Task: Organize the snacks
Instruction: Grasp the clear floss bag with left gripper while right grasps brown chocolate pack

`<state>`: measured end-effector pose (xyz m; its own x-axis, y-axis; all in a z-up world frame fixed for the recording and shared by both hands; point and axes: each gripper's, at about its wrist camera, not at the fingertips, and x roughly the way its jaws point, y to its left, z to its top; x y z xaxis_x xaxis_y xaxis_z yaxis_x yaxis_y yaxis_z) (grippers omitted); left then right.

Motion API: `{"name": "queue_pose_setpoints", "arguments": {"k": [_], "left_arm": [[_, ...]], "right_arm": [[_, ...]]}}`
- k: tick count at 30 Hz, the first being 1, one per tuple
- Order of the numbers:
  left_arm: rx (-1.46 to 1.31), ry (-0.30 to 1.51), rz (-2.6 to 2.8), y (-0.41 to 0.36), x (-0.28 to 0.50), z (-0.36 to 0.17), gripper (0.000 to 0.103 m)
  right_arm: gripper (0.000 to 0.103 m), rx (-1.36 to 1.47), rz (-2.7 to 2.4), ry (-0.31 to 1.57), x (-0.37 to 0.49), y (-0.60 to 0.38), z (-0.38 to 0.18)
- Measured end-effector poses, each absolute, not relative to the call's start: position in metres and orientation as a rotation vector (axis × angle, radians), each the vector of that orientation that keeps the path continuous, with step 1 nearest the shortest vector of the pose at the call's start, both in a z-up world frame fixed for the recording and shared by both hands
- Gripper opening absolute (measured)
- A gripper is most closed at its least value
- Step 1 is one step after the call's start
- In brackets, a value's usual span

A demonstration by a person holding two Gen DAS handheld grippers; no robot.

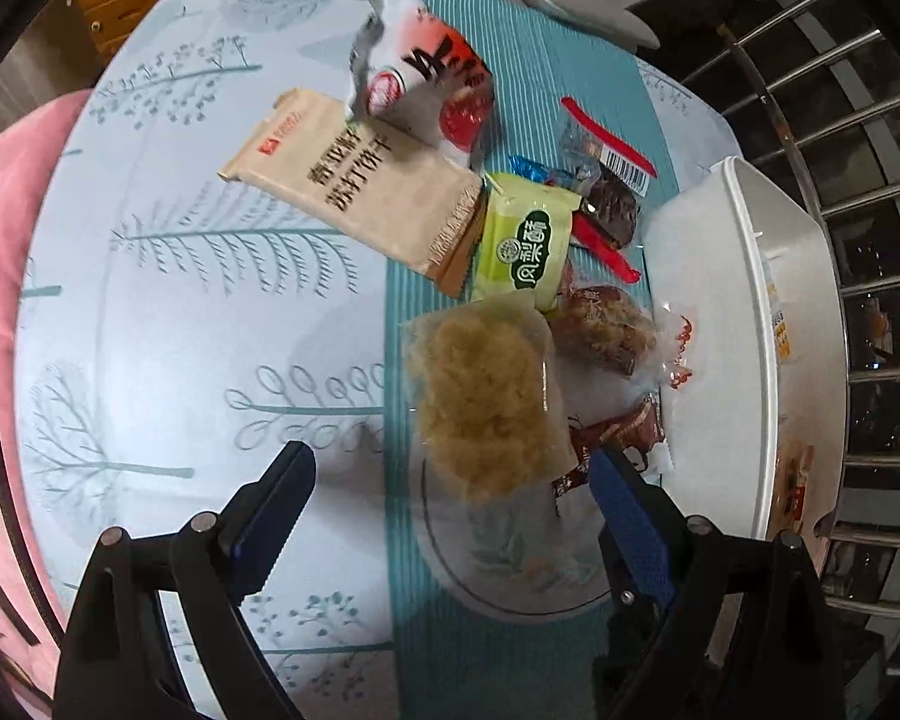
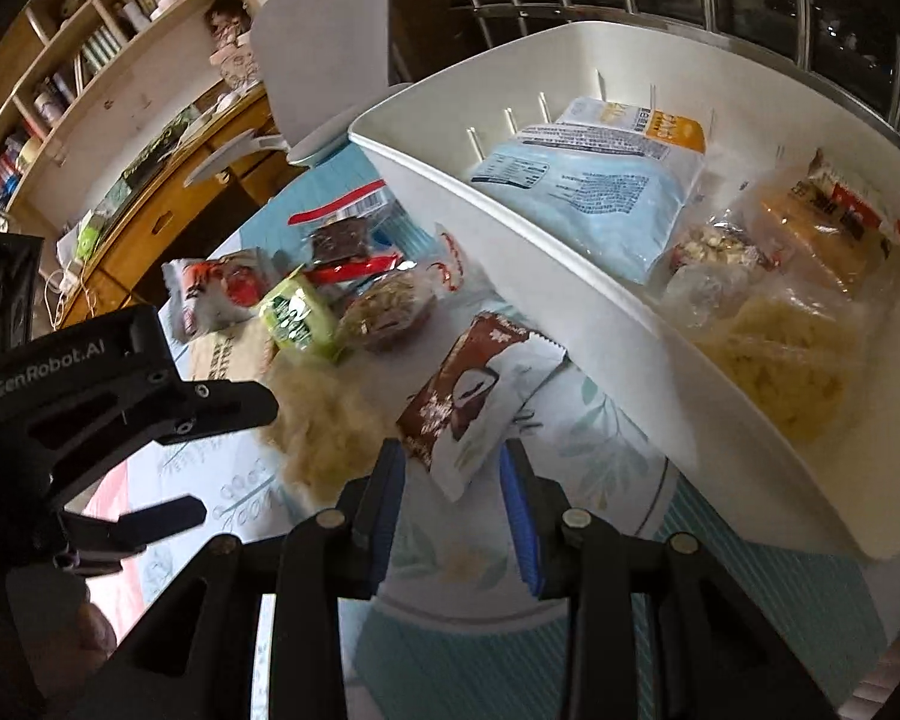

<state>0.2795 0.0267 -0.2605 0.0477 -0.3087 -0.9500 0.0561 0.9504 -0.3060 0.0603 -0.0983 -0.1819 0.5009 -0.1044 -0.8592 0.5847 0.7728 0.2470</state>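
Note:
Loose snack packets lie on the table beside a white bin [image 1: 744, 324]. My left gripper [image 1: 450, 474] is open just short of a clear bag of pale floss [image 1: 486, 396]. Behind it lie a green packet [image 1: 525, 243], a beige cracker pack [image 1: 354, 186] and a red-and-white bag [image 1: 414, 66]. My right gripper [image 2: 453, 474] is open, its fingers either side of the near end of a brown-and-white packet [image 2: 474, 402], not closed on it. The bin [image 2: 570, 276] holds a blue packet [image 2: 594, 198], a yellow floss bag [image 2: 774, 360] and other snacks.
The table has a tree-print cloth [image 1: 180, 300] with a teal striped runner [image 1: 480, 660]. A white chair [image 2: 318, 60] and wooden shelves [image 2: 90, 60] stand beyond. Metal window bars [image 1: 858, 120] run behind the bin. The left gripper's body [image 2: 90, 384] shows in the right wrist view.

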Motion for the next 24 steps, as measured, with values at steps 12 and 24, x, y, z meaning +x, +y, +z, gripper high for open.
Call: {"name": "queue_pose_setpoints", "arguments": {"k": [12,24], "left_arm": [[-0.203,1.552,-0.258,-0.001,0.295,-0.285,0.092],[-0.198,1.583,-0.213,-0.030,0.314,-0.302,0.064]], "right_arm": [[0.033,0.560,-0.453,0.978,0.078,-0.110,-0.206],[0.033,0.511,-0.410,0.965,0.103,-0.121,-0.211]]}}
